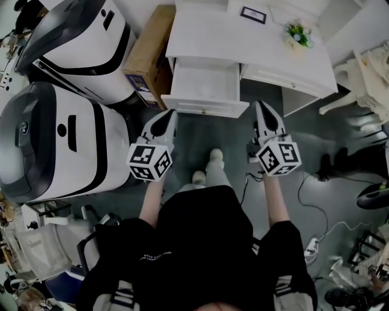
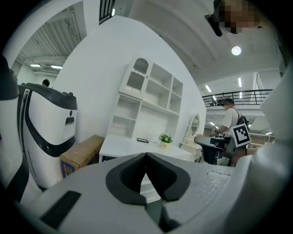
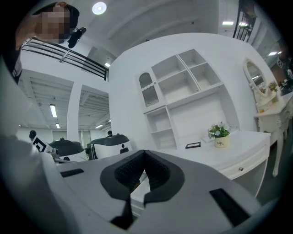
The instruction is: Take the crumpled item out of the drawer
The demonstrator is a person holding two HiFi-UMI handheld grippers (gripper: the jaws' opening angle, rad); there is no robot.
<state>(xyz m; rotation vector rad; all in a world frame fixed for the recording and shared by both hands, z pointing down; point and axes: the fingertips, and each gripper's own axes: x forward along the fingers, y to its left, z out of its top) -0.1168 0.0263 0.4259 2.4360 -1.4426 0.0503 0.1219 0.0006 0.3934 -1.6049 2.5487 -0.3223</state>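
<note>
Drawer (image 1: pixel 204 84): pulled out toward the person from the left part of the white desk (image 1: pixel 267 42). Its inside shows only white. The crumpled item cannot be made out in any view, so its place cannot be told.

Left gripper (image 1: pixel 168 116): held level in front of the drawer, tips pointing at the drawer front's left corner and close to it. Contact cannot be told. Jaw tips meet; nothing sits between the pads.

Right gripper (image 1: pixel 262 109): held level, parallel to the left one, tips near the drawer front's right corner. Jaw tips meet; nothing sits between the pads.

Forearms: the left forearm (image 1: pixel 152 203) and the right forearm (image 1: pixel 277 206) are bare and reach straight forward from black sleeves, one on each side of the body.

Desk top: a small potted plant (image 1: pixel 298 33) stands at far right, a dark picture frame (image 1: pixel 253 14) left of it.

Surroundings: a cardboard box (image 1: pixel 149 51) stands just left of the desk. Two large white-and-black machines (image 1: pixel 55 146) stand farther left.
</note>
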